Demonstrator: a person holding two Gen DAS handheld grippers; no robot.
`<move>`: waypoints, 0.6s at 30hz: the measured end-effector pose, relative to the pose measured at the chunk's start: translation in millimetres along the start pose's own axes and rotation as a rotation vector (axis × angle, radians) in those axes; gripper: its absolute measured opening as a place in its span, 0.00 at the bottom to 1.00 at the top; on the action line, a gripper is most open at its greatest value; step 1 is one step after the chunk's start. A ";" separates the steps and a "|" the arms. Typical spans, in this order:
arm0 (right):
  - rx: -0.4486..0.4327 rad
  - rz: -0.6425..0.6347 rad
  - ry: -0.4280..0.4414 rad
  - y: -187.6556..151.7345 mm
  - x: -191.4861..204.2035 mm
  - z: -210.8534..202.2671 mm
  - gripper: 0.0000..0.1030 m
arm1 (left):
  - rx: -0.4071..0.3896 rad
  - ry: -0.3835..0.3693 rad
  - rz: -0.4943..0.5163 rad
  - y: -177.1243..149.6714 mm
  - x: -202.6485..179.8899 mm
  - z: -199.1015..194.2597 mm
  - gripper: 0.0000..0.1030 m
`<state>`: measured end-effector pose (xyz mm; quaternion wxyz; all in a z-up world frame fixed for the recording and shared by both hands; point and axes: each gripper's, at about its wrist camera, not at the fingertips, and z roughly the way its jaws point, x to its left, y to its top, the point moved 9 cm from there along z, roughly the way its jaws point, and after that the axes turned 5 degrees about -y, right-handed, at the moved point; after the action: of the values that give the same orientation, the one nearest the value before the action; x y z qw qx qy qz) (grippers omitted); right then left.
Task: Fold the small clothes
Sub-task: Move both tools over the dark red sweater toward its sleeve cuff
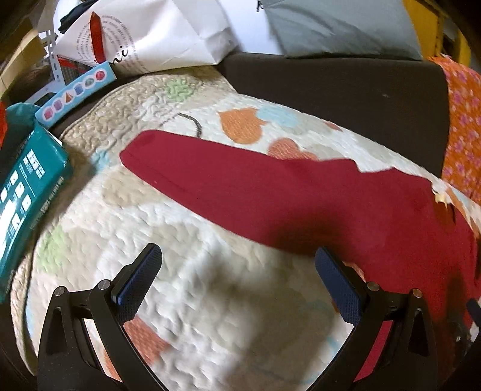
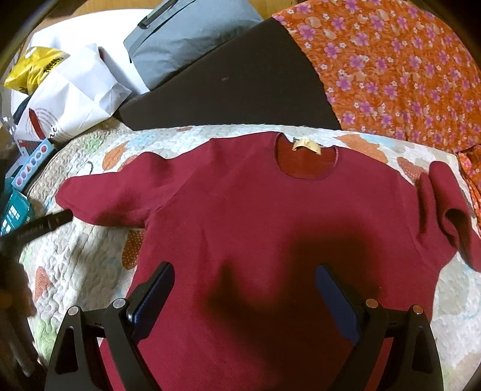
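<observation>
A small dark red long-sleeved shirt (image 2: 255, 228) lies flat on a quilted patterned blanket (image 2: 81, 261), neck hole and tan label (image 2: 306, 146) at the far side. Its left sleeve (image 1: 210, 171) stretches out to the left; its right sleeve (image 2: 448, 210) is bunched. My left gripper (image 1: 237, 255) is open and empty above the blanket, just below the left sleeve. My right gripper (image 2: 243, 270) is open and empty above the shirt's lower body. The left gripper's tip (image 2: 51, 222) shows in the right wrist view beside the sleeve cuff.
A dark cushion (image 2: 234, 87) and an orange flowered cloth (image 2: 405, 75) lie behind the blanket. A white paper bag (image 1: 156, 39), a grey pillow (image 1: 345, 27), a teal box (image 1: 27, 177) and a light blue box (image 1: 75, 93) crowd the left and back.
</observation>
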<state>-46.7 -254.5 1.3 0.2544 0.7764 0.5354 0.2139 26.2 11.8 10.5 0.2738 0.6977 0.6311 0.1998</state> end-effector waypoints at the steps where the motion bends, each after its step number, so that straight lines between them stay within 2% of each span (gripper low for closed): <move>1: 0.002 -0.007 -0.001 0.8 2.0 1.9 0.91 | -0.002 0.003 0.003 3.1 2.6 1.2 0.99; 5: 0.003 -0.020 0.004 3.5 6.7 5.8 0.91 | 0.002 0.014 -0.001 16.5 19.3 11.5 0.99; 10: 0.021 -0.022 0.019 3.5 12.4 14.4 0.91 | 0.030 0.016 -0.077 26.7 47.0 29.1 0.99; 18: 0.035 -0.030 0.042 5.4 22.8 28.8 0.91 | 0.040 0.070 -0.150 38.4 84.0 52.0 0.99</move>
<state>-17.7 -239.5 -16.4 0.2325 0.7679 0.5561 0.2167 98.7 86.2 -10.8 0.2519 0.6463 0.6947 0.1905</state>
